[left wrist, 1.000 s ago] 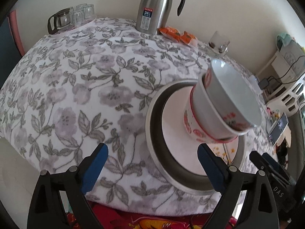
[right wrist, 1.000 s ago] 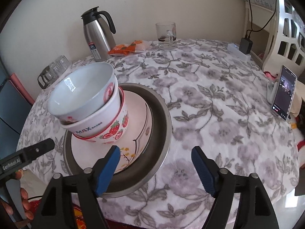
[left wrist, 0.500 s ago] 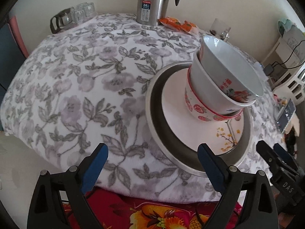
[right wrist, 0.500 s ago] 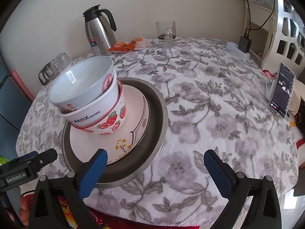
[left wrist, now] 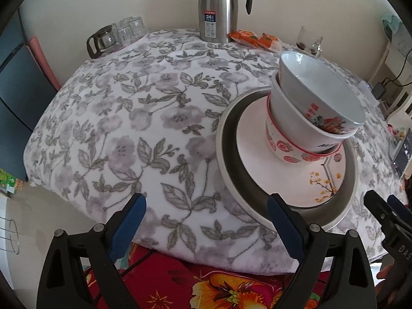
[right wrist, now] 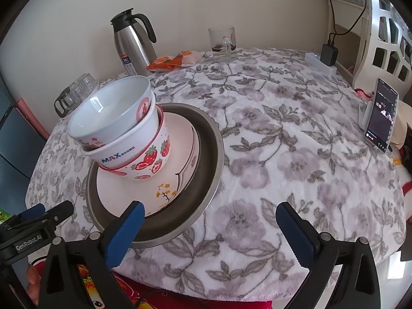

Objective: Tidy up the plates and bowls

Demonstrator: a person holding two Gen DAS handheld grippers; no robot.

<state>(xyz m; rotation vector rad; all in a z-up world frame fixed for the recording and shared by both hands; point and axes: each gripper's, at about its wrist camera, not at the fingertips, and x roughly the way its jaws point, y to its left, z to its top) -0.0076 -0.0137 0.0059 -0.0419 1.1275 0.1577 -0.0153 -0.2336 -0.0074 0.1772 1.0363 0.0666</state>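
Note:
Three bowls sit nested in a tilted stack: a plain white bowl (left wrist: 322,95) on top, a white "MAX" bowl (right wrist: 123,149) in the middle and a strawberry-print bowl (right wrist: 152,159) at the bottom. The stack stands on a white plate (left wrist: 257,159) with yellow flowers, which lies in a wide metal basin (left wrist: 224,154). My left gripper (left wrist: 206,203) is open over the tablecloth, left of the basin. My right gripper (right wrist: 209,208) is open wide at the basin's near right rim. Neither holds anything.
Along the far wall stand a steel thermos (left wrist: 217,7), a glass pitcher with cups (left wrist: 113,36), orange snack packets (left wrist: 247,37) and a glass mug (right wrist: 222,43). A phone on a stand (right wrist: 382,118) is at the right. The near table edge shows a red flowered cloth (left wrist: 206,283).
The right gripper's jaws spread wider and it drew back a little from the basin. The left gripper pulled back and tilted, so more of the table edge shows. The stack has not moved.

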